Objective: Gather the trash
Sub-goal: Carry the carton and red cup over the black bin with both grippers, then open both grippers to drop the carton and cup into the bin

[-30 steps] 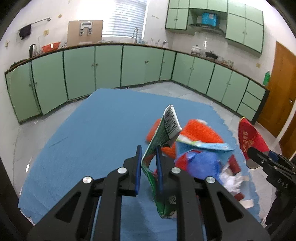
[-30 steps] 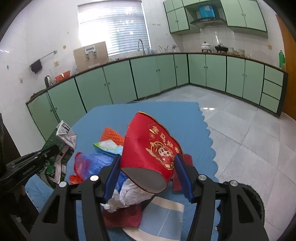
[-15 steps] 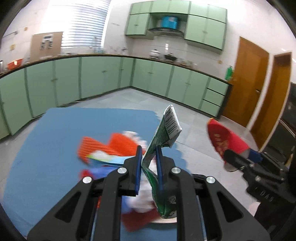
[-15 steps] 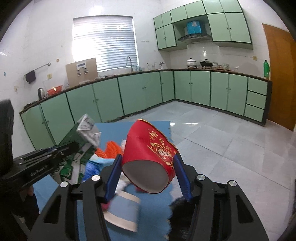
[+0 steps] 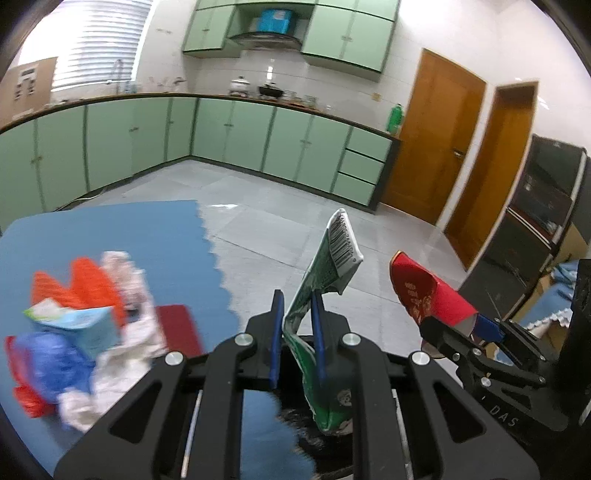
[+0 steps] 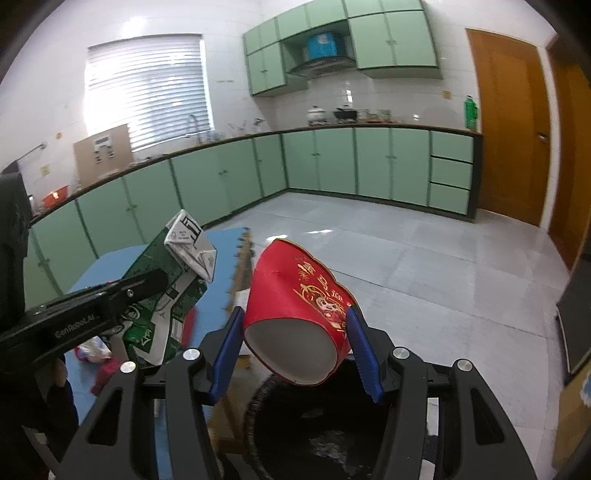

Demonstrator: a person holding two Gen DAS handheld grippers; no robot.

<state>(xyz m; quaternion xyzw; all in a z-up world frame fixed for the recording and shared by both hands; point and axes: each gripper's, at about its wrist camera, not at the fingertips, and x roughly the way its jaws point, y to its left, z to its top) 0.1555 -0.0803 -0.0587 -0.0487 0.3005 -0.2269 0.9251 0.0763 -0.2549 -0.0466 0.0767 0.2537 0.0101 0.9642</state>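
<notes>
Right wrist view shows my right gripper point(image 6: 295, 347) clamping the red paper cup point(image 6: 299, 317) directly above the black bin point(image 6: 317, 439), while my left gripper point(image 5: 297, 328) pinches the green carton point(image 5: 325, 280) beside it.

Mint-green base cabinets point(image 6: 332, 166) run along two white tiled walls point(image 6: 229, 96) under a dark countertop, with matching wall cupboards point(image 5: 343, 33) above. A bright window with blinds point(image 6: 147, 88) lights the pale tiled floor point(image 6: 424, 258). Brown wooden doors point(image 5: 432, 136) stand at right
</notes>
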